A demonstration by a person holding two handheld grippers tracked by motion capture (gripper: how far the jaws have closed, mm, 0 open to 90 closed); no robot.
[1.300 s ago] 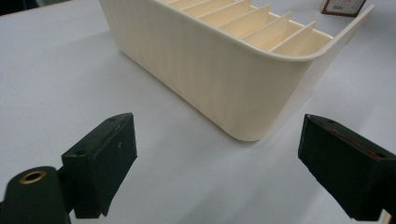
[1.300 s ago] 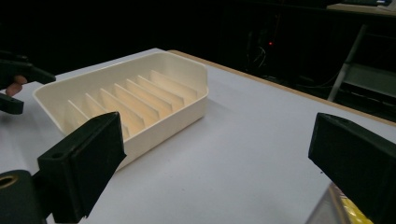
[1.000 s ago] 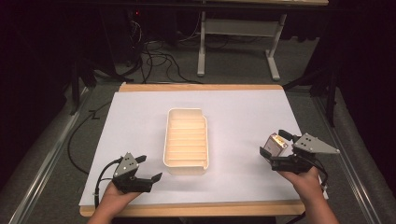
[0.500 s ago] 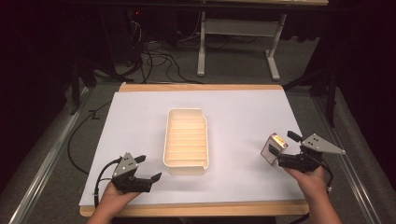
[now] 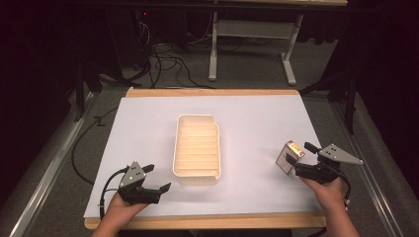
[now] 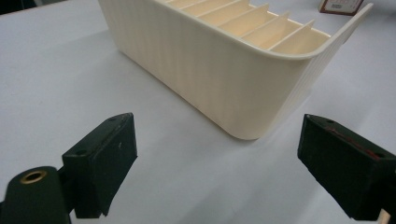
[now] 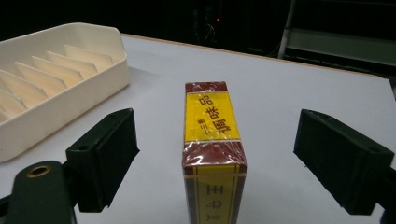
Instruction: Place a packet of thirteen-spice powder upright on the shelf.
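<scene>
Right gripper (image 7: pixel 215 154) lines up on a wrapped box (image 7: pixel 212 140) at the table's near right edge.

The jaws, which have just been closing, stand wide either side of the red-and-yellow box without touching it; a sound grip would call for centring on its narrow faces before squeezing. The left gripper (image 6: pixel 215 158) rests wide and empty beside the slotted cream tray (image 5: pixel 196 148), mid-table on the white sheet (image 5: pixel 257 118), well apart from the box.

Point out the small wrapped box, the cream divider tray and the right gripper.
small wrapped box (image 7: pixel 212 122): right gripper view, on its yellow label on top.
cream divider tray (image 5: pixel 176 148): high view, on its left rim.
right gripper (image 7: pixel 215 161): right gripper view, midway between its open jaws, which have just been closing around the box.
</scene>
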